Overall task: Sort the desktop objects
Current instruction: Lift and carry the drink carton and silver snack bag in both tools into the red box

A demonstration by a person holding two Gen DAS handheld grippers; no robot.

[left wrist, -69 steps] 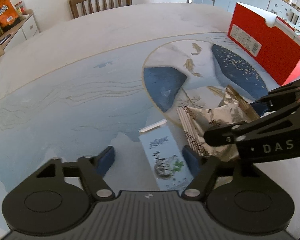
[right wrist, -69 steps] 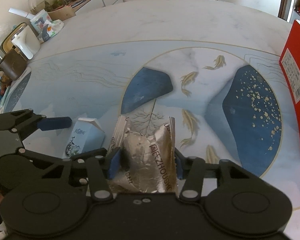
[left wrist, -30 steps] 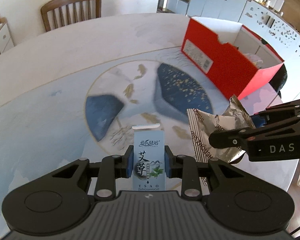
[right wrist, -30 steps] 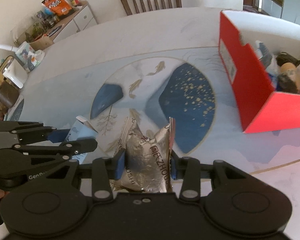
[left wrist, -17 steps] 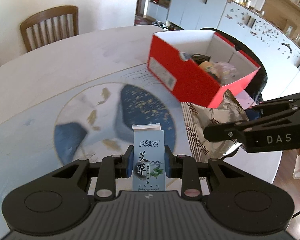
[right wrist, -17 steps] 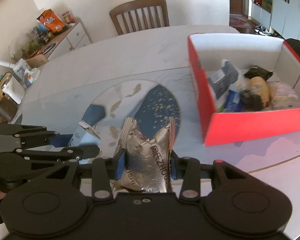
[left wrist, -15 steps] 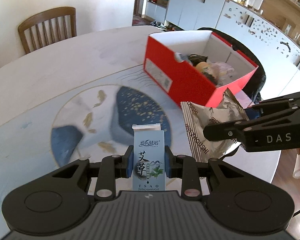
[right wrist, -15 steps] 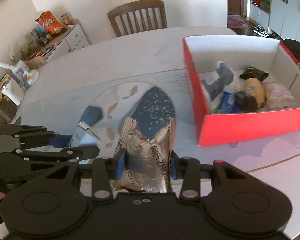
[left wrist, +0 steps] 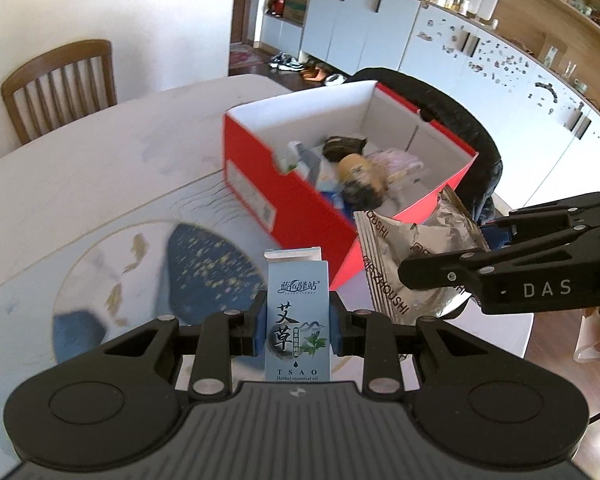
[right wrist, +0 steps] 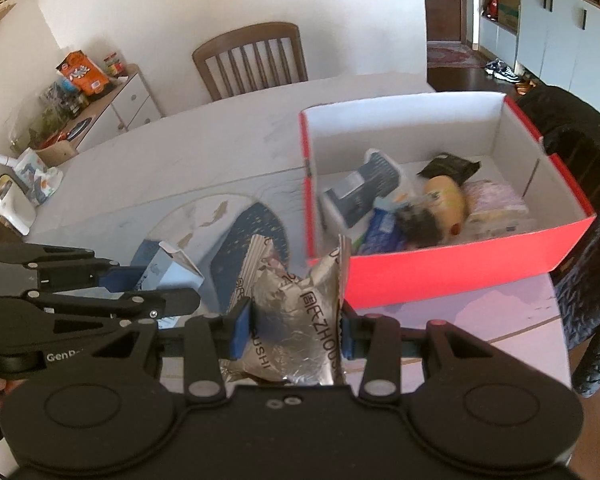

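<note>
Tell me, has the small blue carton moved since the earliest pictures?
Yes. The blue carton lay flat on the table then; now the left gripper holds it upright, lifted and nearer the red box.

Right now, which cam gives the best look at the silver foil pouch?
Right wrist. The silver foil pouch sits centred between the right gripper pads, which press its sides, with its crinkled front and print facing the lens. The left wrist view shows it only at the right, edge-on and partly hidden behind the right gripper's black linkage, in front of the red box.
</note>
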